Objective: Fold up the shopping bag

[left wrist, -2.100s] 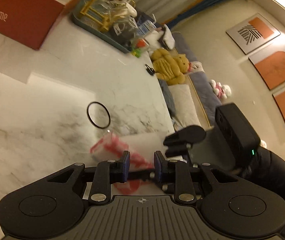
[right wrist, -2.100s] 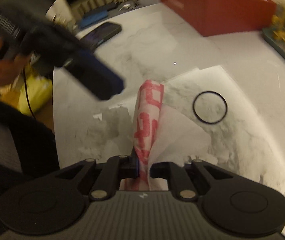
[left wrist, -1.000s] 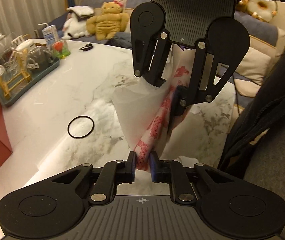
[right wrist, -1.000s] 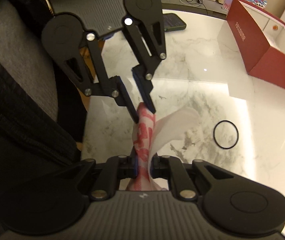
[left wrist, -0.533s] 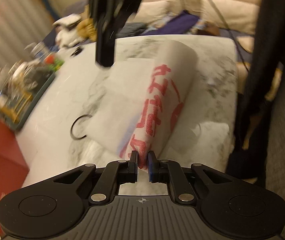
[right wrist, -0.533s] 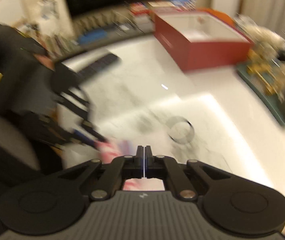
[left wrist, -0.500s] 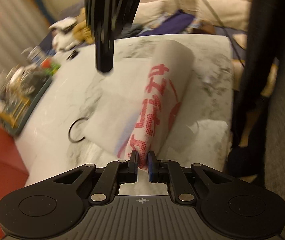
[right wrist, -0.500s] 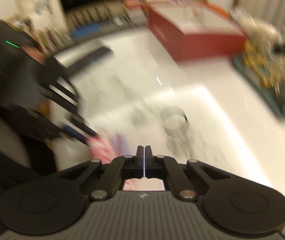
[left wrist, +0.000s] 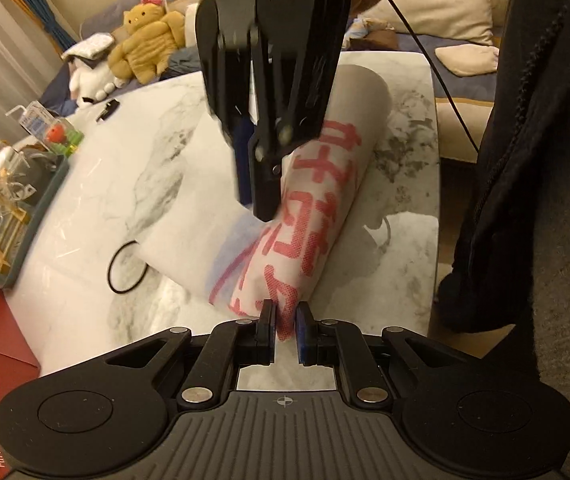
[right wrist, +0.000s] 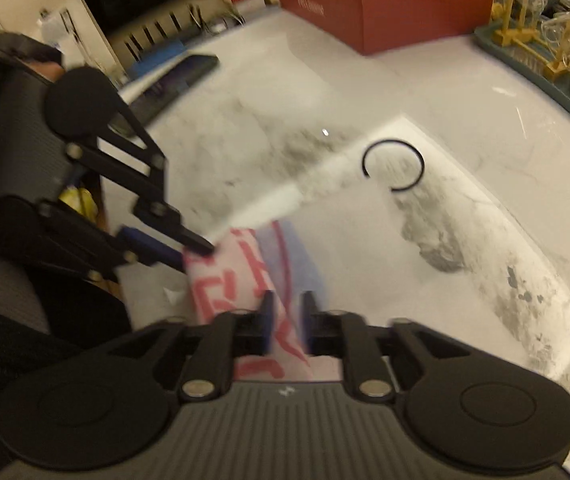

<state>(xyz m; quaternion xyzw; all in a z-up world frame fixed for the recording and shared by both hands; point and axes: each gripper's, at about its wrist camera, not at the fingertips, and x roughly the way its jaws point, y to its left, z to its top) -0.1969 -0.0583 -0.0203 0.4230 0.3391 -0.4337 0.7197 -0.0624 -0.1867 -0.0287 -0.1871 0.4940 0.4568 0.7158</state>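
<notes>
The white shopping bag (left wrist: 317, 208) with red print lies half rolled over itself on the marble table (left wrist: 85, 184). My left gripper (left wrist: 285, 328) is shut on the bag's near corner at the table edge. The right gripper (left wrist: 263, 212) comes down from above onto the left side of the fold. In the right wrist view the bag (right wrist: 241, 276) runs between the right gripper's (right wrist: 287, 320) fingers, which pinch it with a narrow gap. The left gripper (right wrist: 197, 252) holds the bag's end at the left. This view is blurred by motion.
A black elastic ring (left wrist: 125, 268) (right wrist: 393, 164) lies on the table beside the bag. A red box (right wrist: 385, 4), a tray of glassware (right wrist: 545, 80) and a dark phone (right wrist: 173, 76) stand further off. A person's dark jacket (left wrist: 525, 160) hangs at the table edge.
The right gripper, shut and empty half a second ago, has come back down over the bag and now has it between its fingers. The left gripper kept its hold on the corner.
</notes>
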